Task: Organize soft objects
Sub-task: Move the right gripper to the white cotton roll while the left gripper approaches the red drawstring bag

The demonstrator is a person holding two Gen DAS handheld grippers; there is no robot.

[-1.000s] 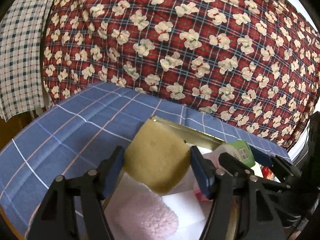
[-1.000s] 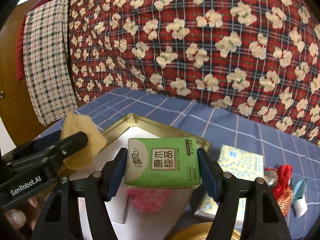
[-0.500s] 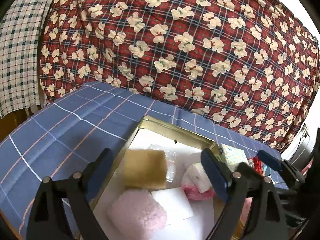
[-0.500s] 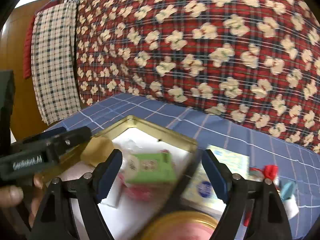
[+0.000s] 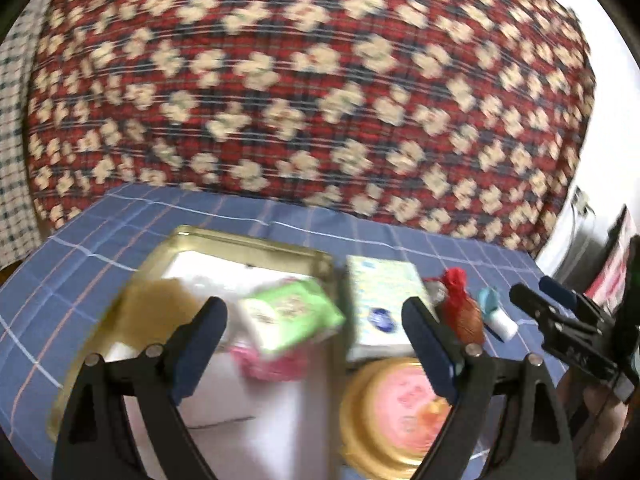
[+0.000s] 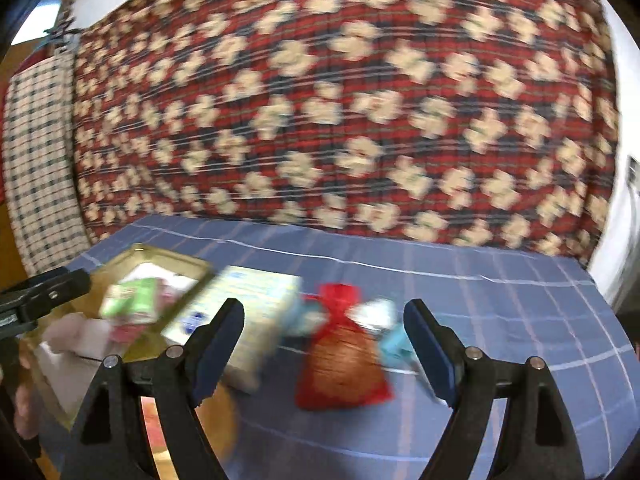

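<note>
Both views are motion-blurred; I log only what I can read.

Left tongs (image 5: 314, 330): spread wide, nothing between the pads. Directly ahead and below them sits the gold tin (image 5: 256, 242), which holds a tan sponge (image 5: 154, 310) by the left pad, a green tissue pack (image 5: 290, 316) tilted on top of something pink, and a white sheet. Just past the right pad, outside the tin, lies a pale tissue packet (image 5: 378, 304), and nearer me a round gold lid (image 5: 394, 408).

Right tongs (image 6: 324, 334): also spread, empty. The red mesh pouch (image 6: 340, 356) lies on the blue checked desk (image 6: 500, 300) almost centred between the pads, its tied neck pointing away from me, so its long axis runs along the fingers. A small teal-and-white item (image 6: 394, 338) sits just beside it toward the right pad; too blurred to name.

Judgement: the pouch is the next soft thing to move. The right tongs are clearly the nearer and are already lined up, so closing across its narrow width should do.
</note>
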